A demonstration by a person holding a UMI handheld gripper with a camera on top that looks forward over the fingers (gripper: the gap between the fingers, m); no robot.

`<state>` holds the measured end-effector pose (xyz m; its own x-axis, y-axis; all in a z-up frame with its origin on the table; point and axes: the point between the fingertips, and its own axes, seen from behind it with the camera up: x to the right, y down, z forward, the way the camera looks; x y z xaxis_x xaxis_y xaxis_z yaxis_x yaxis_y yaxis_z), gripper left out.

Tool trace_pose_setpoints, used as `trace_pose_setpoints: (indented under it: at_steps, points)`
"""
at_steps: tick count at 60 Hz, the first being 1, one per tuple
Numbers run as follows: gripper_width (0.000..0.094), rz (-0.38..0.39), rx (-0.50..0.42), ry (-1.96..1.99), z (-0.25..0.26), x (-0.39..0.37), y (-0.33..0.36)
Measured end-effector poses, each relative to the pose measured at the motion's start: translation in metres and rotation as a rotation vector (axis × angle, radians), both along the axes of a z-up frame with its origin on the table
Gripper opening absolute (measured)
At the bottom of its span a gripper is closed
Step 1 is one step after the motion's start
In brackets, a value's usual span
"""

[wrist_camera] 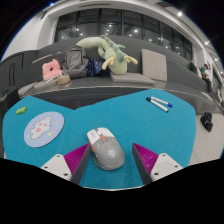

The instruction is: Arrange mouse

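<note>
A grey computer mouse (106, 150) with an orange-and-white front lies on the teal desk mat (150, 125), tilted a little to the left. It sits between my gripper's (110, 158) fingers, close to the left pink pad (76, 156), with a wide gap to the right pad (146, 156). The fingers are open and do not press on the mouse.
A round light-blue mouse pad (44, 128) lies on the mat to the left. Two pens (159, 102) lie at the mat's far right. Beyond the mat are a pink object (49, 70), a grey bag (73, 60), a green plush toy (113, 55) and a grey board (155, 62).
</note>
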<state>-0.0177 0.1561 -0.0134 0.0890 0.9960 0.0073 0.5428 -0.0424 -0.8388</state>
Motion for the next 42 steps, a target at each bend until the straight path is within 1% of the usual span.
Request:
trace_pose_setpoints:
  at_steps: [7,17,21,25,28,29,34,38,42]
  points:
    - [0.0851,-0.015,-0.045,-0.027,-0.007,-0.019,-0.002]
    - [0.0850,-0.043,-0.057,-0.058,-0.012,-0.035,0.003]
    - [0.0822,-0.044,-0.052,-0.065,-0.013,-0.039,0.004]
    - [0.0738,-0.030,-0.053,-0.071,-0.012,-0.042,0.000]
    - [0.0486,-0.030,-0.059,-0.073,-0.014,-0.043,-0.003]
    - [0.0484,-0.037,-0.048,-0.073,-0.013,-0.043,0.000]
    - [0.0398,-0.030,0.003,-0.072,-0.011,-0.042,0.001]
    - [0.0347,-0.046,0.002,-0.077,-0.010,-0.040,0.000]
    - [0.0340,-0.036,-0.011,-0.058,0.002,-0.040,-0.006]
